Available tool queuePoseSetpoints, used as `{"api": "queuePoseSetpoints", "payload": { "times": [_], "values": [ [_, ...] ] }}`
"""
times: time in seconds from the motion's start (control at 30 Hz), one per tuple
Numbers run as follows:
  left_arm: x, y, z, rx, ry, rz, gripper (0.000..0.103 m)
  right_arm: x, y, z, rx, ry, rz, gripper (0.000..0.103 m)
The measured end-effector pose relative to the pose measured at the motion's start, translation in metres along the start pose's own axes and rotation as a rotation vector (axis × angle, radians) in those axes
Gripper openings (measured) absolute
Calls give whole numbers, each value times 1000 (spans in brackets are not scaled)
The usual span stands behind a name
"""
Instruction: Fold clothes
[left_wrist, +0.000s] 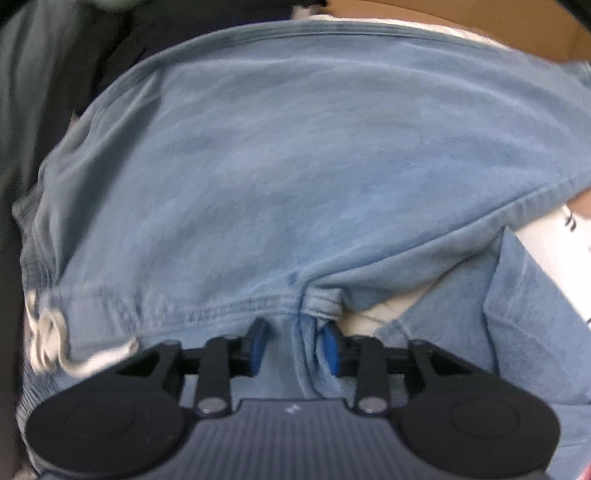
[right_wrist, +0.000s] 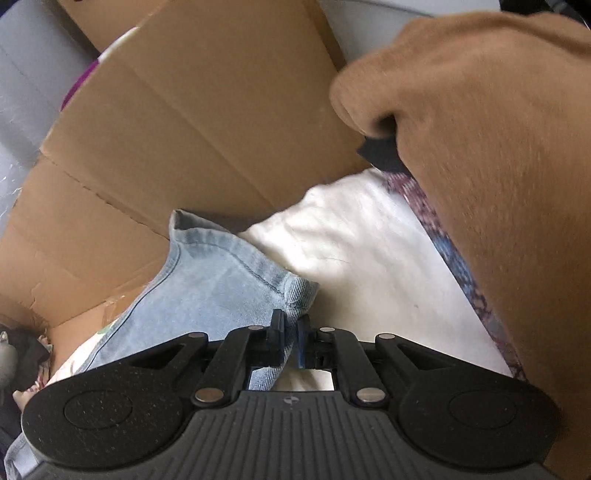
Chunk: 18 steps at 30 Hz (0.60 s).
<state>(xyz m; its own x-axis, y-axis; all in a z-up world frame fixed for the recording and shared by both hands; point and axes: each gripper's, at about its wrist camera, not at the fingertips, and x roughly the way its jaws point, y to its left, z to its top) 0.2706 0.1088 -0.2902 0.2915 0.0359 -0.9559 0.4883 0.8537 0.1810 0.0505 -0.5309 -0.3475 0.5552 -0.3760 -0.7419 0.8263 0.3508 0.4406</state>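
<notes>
Lifting both pinched points together looks like the step in hand, so the two hands should rise evenly and keep the cloth taut between them, letting the loose part hang free before it is laid down for a fold. The left gripper (left_wrist: 293, 349) stands partly open, its blue pads (left_wrist: 330, 350) either side of a bunched seam of the light blue denim shorts (left_wrist: 295, 166); through the blur I cannot be sure the pads press the cloth, and they seem only to bracket it, so that hold should be closed firmly first. The right gripper (right_wrist: 290, 343) is all but closed, nipping a hemmed corner of the same denim just at its tips. From the left wrist view the shorts spread wide ahead of the pads, waistband and white drawstring (left_wrist: 48, 339) to the left. From the right wrist view the hem rises from the tips toward a cardboard box (right_wrist: 192, 122), over white fabric (right_wrist: 369, 258), with a tan sleeve (right_wrist: 498, 147) to the right.
</notes>
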Motion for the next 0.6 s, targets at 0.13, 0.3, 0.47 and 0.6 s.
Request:
{"api": "queuePoseSetpoints", "payload": {
  "times": [0.13, 0.3, 0.47, 0.6],
  "values": [
    [8, -13, 2, 51, -9, 29, 56, 6, 1, 1, 1, 3, -2, 7],
    [15, -14, 3, 89, -24, 55, 57, 7, 9, 5, -32, -16, -2, 5],
    [3, 9, 6, 56, -40, 22, 27, -3, 20, 17, -50, -37, -13, 4],
    [-12, 35, 10, -5, -35, -67, 21, -18, 33, 26, -69, -56, -1, 4]
  ]
}}
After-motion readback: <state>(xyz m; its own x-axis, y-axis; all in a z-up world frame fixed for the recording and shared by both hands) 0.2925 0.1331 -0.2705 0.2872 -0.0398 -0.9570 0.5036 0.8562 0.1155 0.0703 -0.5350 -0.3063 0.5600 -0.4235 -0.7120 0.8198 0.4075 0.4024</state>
